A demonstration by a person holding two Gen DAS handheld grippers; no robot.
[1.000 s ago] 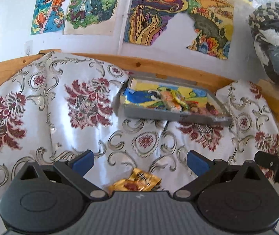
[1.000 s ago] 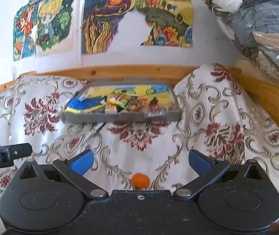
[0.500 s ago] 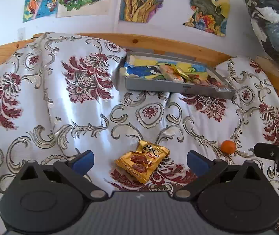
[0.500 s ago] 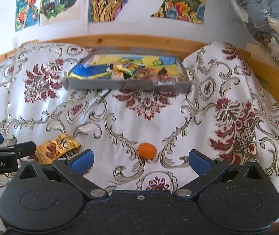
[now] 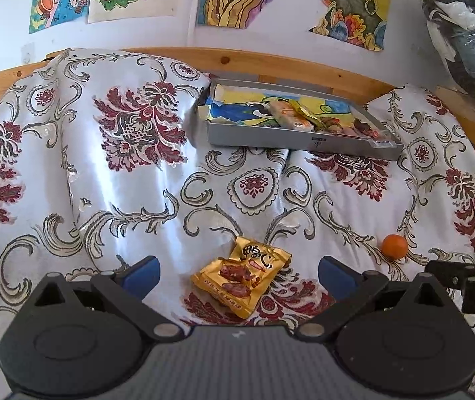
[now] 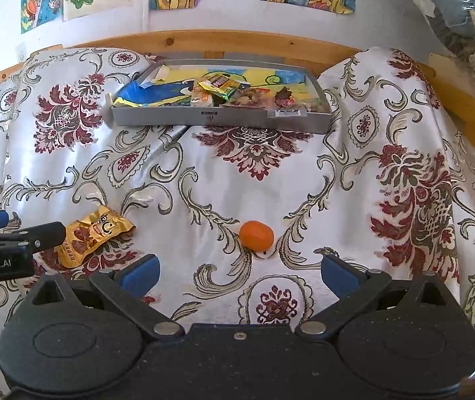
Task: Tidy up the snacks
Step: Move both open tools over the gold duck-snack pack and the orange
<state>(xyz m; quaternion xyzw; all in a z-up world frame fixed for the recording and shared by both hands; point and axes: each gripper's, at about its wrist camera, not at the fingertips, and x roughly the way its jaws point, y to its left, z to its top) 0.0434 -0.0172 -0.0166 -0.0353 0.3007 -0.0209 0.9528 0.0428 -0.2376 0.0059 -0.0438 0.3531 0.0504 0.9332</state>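
A gold snack packet [image 5: 242, 275] lies on the patterned cloth, between and just beyond the blue fingertips of my open left gripper [image 5: 239, 271]. The same packet [image 6: 94, 233] shows at the left of the right wrist view. A small orange fruit [image 6: 257, 235] rests on the cloth just ahead of my open right gripper [image 6: 241, 271]; the fruit [image 5: 394, 246] also appears at the right of the left wrist view. A grey tray [image 5: 297, 141] at the back holds several wrapped snacks on a colourful liner; the tray [image 6: 220, 118] is far from both grippers.
White cloth with red floral print [image 5: 130, 173] covers the surface. A wooden rail [image 6: 237, 41] runs behind the tray below a wall with colourful drawings. A bundle in plastic [image 5: 464, 33] sits at the upper right. The other gripper's side intrudes at each view's edge.
Both grippers have tilted downward and drawn back, bringing the gold packet and the orange fruit fully into view ahead of the fingers. Nothing has been grasped.
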